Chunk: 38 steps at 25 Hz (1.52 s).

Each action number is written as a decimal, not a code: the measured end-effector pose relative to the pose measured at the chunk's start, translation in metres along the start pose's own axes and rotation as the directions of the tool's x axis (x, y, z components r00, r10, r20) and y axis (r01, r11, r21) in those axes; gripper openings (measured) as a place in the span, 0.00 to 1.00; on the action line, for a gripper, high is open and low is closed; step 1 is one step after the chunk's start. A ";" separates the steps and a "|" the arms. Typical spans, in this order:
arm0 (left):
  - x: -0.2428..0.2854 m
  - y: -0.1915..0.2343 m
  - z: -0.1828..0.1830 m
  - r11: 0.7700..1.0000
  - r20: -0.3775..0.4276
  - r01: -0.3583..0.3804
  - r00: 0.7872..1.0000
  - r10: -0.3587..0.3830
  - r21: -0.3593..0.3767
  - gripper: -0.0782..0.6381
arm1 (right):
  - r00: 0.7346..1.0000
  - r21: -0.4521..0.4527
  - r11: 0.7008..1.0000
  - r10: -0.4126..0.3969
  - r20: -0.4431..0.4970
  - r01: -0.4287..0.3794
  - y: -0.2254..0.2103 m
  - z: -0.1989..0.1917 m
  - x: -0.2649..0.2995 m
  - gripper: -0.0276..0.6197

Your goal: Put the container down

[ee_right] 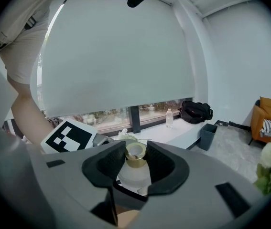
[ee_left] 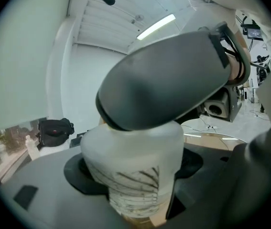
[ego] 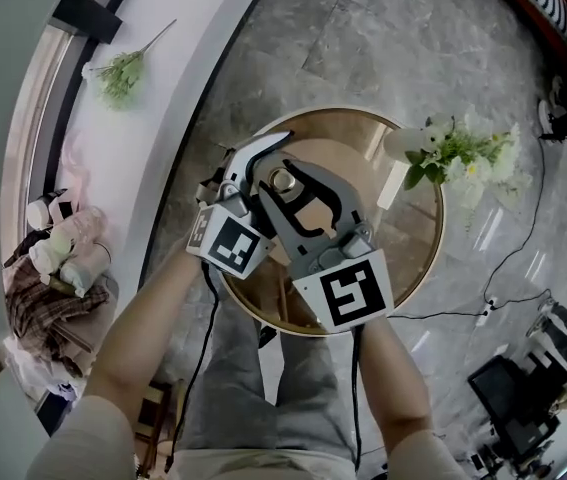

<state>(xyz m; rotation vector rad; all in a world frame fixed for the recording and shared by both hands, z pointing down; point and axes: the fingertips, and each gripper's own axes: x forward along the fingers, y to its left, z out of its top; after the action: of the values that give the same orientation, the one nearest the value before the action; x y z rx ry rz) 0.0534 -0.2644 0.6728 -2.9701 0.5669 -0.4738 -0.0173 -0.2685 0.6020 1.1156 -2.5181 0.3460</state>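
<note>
Above the round table [ego: 415,260], at centre frame of the head view, the container [ego: 283,179] is held by both tools. No view shows its base meeting the tabletop. The left gripper [ego: 261,173] is clamped on the frosted body, as its own view shows. The right gripper [ego: 295,190] is closed on the gold collar at the neck, with a pad against each side.

Risks noted:
- Two grips bear on one small item. If one hand travels down faster than the other, the container is likely to tilt or twist out of a pad.
- The frosted wall looks smooth, so the body grip could slip.
- The neck hold is narrow and high. Letting go of the body first could leave the item swinging.
- A hard set-down could chip the base or mark the tabletop.
- The flower arrangement [ego: 451,153] at the table's right edge could be brushed.

Appearance: a squat, translucent white body with dark branch-like lines low on the wall, a short neck, a gold ring and an open mouth. Its contents cannot be made out.
</note>
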 end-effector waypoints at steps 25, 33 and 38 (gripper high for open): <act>0.038 -0.015 -0.141 0.991 -0.280 0.025 0.958 -0.060 -0.130 0.60 | 1.000 -0.037 0.999 0.006 -0.007 -0.007 -0.020 -0.120 0.058 0.25; 0.040 -0.019 -0.149 0.993 -0.298 0.049 0.951 -0.079 -0.107 0.60 | 1.000 -0.040 0.999 -0.013 -0.011 0.013 -0.032 -0.135 0.062 0.25; 0.036 -0.018 -0.152 0.992 -0.291 0.033 0.954 -0.069 -0.124 0.60 | 1.000 -0.039 0.999 -0.008 -0.024 0.007 -0.032 -0.147 0.066 0.25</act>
<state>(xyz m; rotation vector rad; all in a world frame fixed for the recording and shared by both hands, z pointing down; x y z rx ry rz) 0.0437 -0.2645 0.8302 -3.0517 0.5602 -0.9315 -0.0012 -0.2800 0.7649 1.0987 -2.4883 0.3053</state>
